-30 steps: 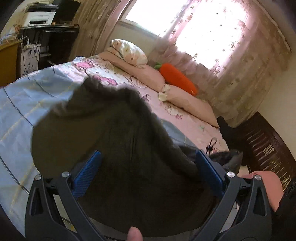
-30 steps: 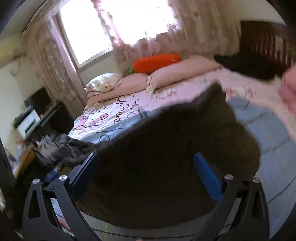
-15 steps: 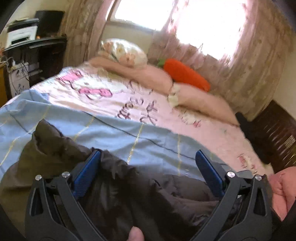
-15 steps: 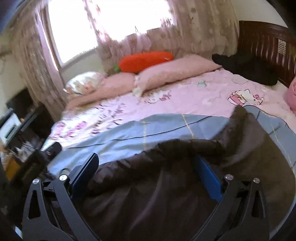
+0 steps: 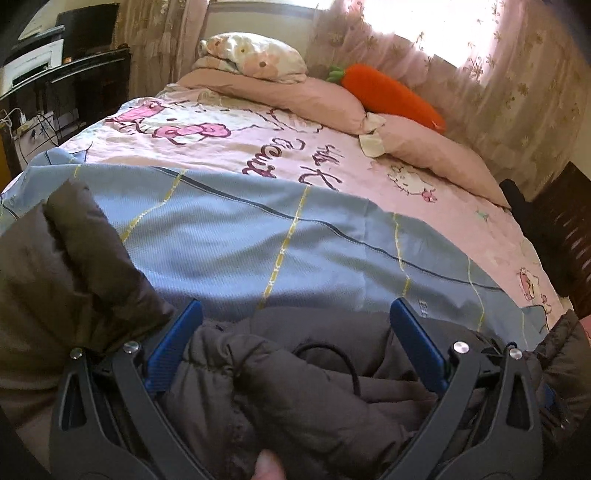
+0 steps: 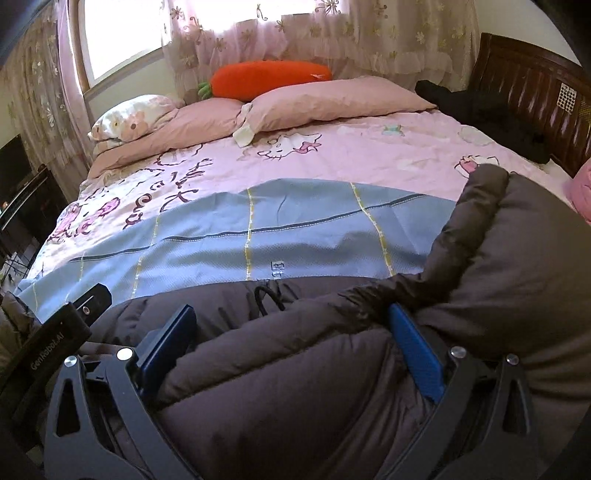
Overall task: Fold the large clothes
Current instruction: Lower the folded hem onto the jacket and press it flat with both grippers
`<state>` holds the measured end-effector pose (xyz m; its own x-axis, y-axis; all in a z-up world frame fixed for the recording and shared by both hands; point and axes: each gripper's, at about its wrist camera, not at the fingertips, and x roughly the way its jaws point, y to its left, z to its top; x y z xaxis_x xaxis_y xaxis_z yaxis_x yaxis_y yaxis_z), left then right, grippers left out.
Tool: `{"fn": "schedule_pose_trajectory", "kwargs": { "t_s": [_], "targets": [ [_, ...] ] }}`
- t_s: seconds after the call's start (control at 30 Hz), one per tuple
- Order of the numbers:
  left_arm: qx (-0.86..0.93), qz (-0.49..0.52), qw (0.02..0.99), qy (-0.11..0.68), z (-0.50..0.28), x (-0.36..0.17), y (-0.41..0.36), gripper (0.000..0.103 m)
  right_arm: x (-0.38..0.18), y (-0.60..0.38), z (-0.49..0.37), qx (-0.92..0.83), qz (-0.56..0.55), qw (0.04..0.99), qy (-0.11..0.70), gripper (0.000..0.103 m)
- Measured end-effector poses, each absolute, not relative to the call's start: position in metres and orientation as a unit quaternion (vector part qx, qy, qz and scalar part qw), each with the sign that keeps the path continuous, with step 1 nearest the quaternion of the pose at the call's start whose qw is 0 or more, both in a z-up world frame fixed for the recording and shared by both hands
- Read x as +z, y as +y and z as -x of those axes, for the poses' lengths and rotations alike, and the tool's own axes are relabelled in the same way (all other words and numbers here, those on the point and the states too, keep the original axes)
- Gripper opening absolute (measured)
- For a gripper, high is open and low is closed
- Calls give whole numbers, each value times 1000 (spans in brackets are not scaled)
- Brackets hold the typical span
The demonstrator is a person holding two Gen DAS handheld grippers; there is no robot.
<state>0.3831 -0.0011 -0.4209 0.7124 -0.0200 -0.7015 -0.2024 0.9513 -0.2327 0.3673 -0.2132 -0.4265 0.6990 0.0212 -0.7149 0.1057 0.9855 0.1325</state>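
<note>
One dark brown puffy jacket (image 5: 295,387) lies bunched along the near edge of the bed, at 6 o'clock in both views. Its shell is smooth and quilted into soft padded ridges, and a thin black cord (image 5: 332,354) loops across its top. One padded sleeve (image 5: 74,266) lies at 9 o'clock in the left view; another sleeve (image 6: 517,258) bulges at 3 o'clock in the right view.

The left gripper (image 5: 295,343) has its two blue-padded fingers (image 5: 173,343) spread wide, with jacket fabric heaped between and around them; the fingers do not pinch it. The right gripper (image 6: 295,339) is likewise spread wide, its two blue fingers (image 6: 417,350) sunk among the folds, the right one partly under the sleeve. Part of the other black tool (image 6: 62,332) shows at 8 o'clock in the right view.

The bed (image 6: 369,155) carries one pink sheet printed with cartoon cats and script, and one pale blue woven blanket (image 6: 277,240) with thin yellow and dark lines forming a grid. At 12 o'clock lie two long pink pillows (image 6: 332,99), one small floral pillow (image 6: 129,114), and one plush orange carrot (image 6: 269,79) with a green top. One dark garment (image 6: 480,107) lies at 2 o'clock beside the carved wooden headboard (image 6: 535,96). Sheer flowered curtains (image 6: 332,33) cover the bright window.
</note>
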Motion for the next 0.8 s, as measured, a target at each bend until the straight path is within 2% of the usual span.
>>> {"fn": "schedule_pose_trajectory", "kwargs": {
  "t_s": [0.1, 0.27, 0.33, 0.43, 0.57, 0.8],
  "targets": [
    [29, 110, 914, 388, -373, -394, -7, 101, -401, -215, -357, -10, -51, 918, 393, 102],
    [-11, 78, 926, 369, -324, -329, -10, 101, -323, -217, -304, 62, 22, 941, 331, 102],
    [-26, 71, 924, 375, -298, -317, -13, 101, -313, -218, -289, 88, 33, 935, 342, 102],
    [-27, 67, 927, 369, -272, -324, -16, 101, -327, -221, -276, 111, 31, 917, 382, 102],
    [-32, 71, 901, 427, -291, -385, -24, 101, -385, -219, -308, 85, 44, 885, 455, 102],
    [-36, 68, 907, 414, -340, -415, -27, 101, -426, -230, -361, 50, -10, 888, 456, 102]
  ]
}}
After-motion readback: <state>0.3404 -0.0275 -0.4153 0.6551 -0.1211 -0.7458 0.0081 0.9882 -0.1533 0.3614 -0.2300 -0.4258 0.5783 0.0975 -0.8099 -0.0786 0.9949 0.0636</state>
